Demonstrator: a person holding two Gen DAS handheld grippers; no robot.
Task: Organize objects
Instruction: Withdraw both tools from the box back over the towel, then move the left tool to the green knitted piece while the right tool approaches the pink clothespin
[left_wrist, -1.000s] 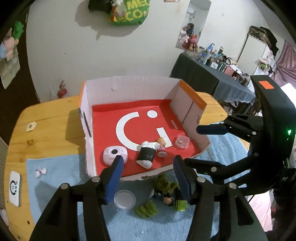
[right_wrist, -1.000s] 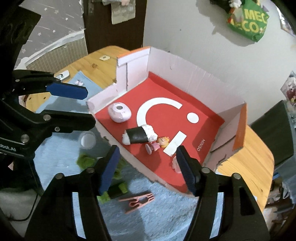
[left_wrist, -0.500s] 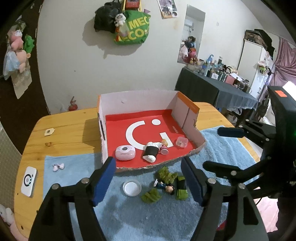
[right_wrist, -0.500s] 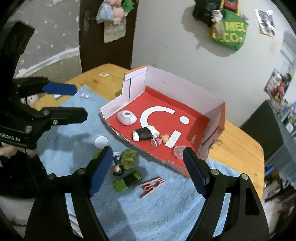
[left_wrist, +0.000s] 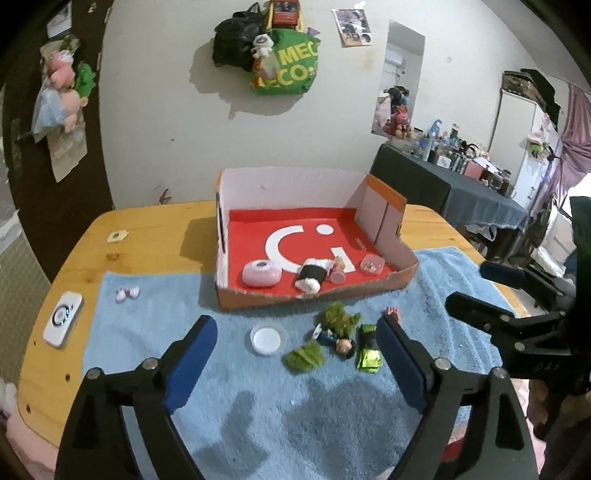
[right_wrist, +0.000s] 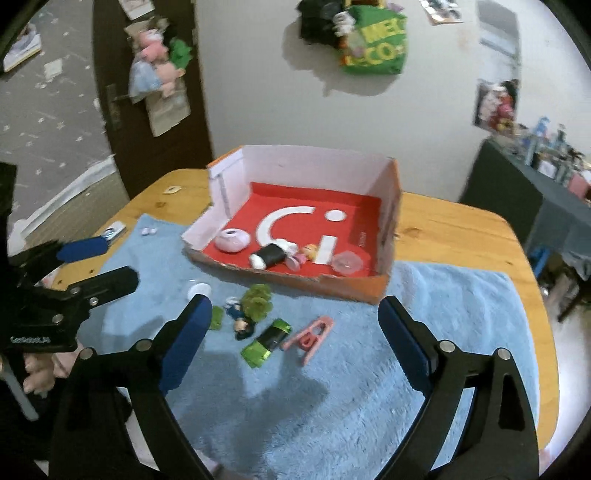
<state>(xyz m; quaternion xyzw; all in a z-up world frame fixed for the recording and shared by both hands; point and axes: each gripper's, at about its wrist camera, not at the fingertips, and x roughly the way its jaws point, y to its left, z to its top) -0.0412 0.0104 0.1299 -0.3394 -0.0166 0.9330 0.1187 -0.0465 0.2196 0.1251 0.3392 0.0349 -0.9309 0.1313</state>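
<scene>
Our left gripper (left_wrist: 295, 339) hangs above the near half of the blue towel (left_wrist: 236, 398), tilted down toward it, its blue-padded jaws spread wide and just opened further, with nothing pressed between them. Our right gripper (right_wrist: 295, 321) hangs over the same towel at a like tilt, jaws also wide, just opened further, and gripping nothing. Seen from the right wrist, our left hand (right_wrist: 38, 363) wraps the left gripper's handle beyond the towel's left edge.

One cardboard box (left_wrist: 391, 282) is holding four small items, while six more are lying on one blue towel (left_wrist: 236, 402).
</scene>
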